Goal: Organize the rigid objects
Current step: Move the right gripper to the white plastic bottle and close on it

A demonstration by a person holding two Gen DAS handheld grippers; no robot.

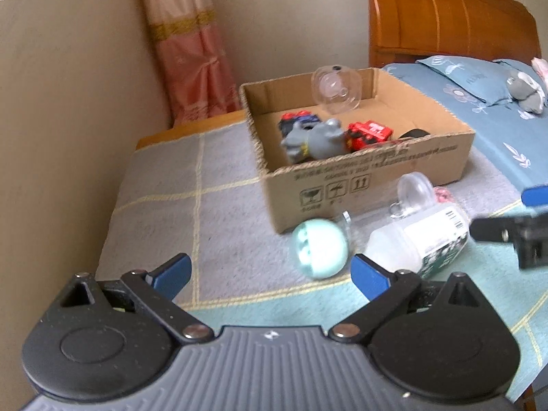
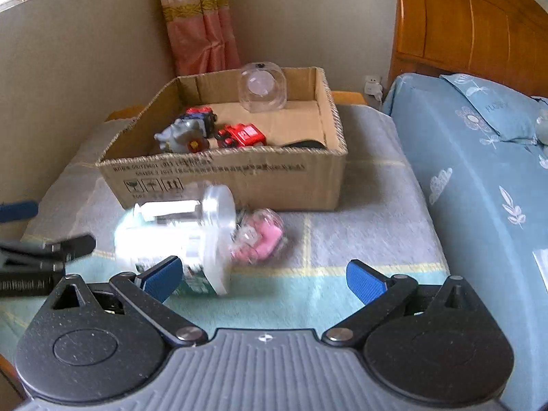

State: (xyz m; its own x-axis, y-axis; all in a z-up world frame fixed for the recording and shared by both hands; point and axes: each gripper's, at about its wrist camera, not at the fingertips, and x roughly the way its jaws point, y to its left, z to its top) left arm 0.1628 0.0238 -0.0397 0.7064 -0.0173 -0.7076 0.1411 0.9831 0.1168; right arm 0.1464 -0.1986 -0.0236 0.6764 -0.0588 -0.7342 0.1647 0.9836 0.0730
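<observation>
A cardboard box [image 1: 370, 185] [image 2: 239, 185] stands on a grey-and-teal blanket and holds a grey toy [image 1: 313, 140], a red toy car [image 1: 370, 132] [image 2: 245, 135], a dark toy car [image 1: 298, 120] and a clear dome [image 1: 337, 89] [image 2: 262, 87]. In front of the box lie a mint ball [image 1: 320, 248], a white plastic jar on its side [image 1: 421, 238] [image 2: 185, 236] and a pink toy in a clear shell [image 2: 262, 236]. My left gripper [image 1: 270, 275] is open and empty, near the ball. My right gripper [image 2: 262, 279] is open and empty, just before the jar and pink toy.
A bed with a blue floral cover [image 2: 479, 178] and a wooden headboard [image 1: 445, 17] lies to the right. A wall and pink curtain [image 1: 191, 51] stand behind the box. The other gripper shows at the right edge of the left wrist view [image 1: 513, 233].
</observation>
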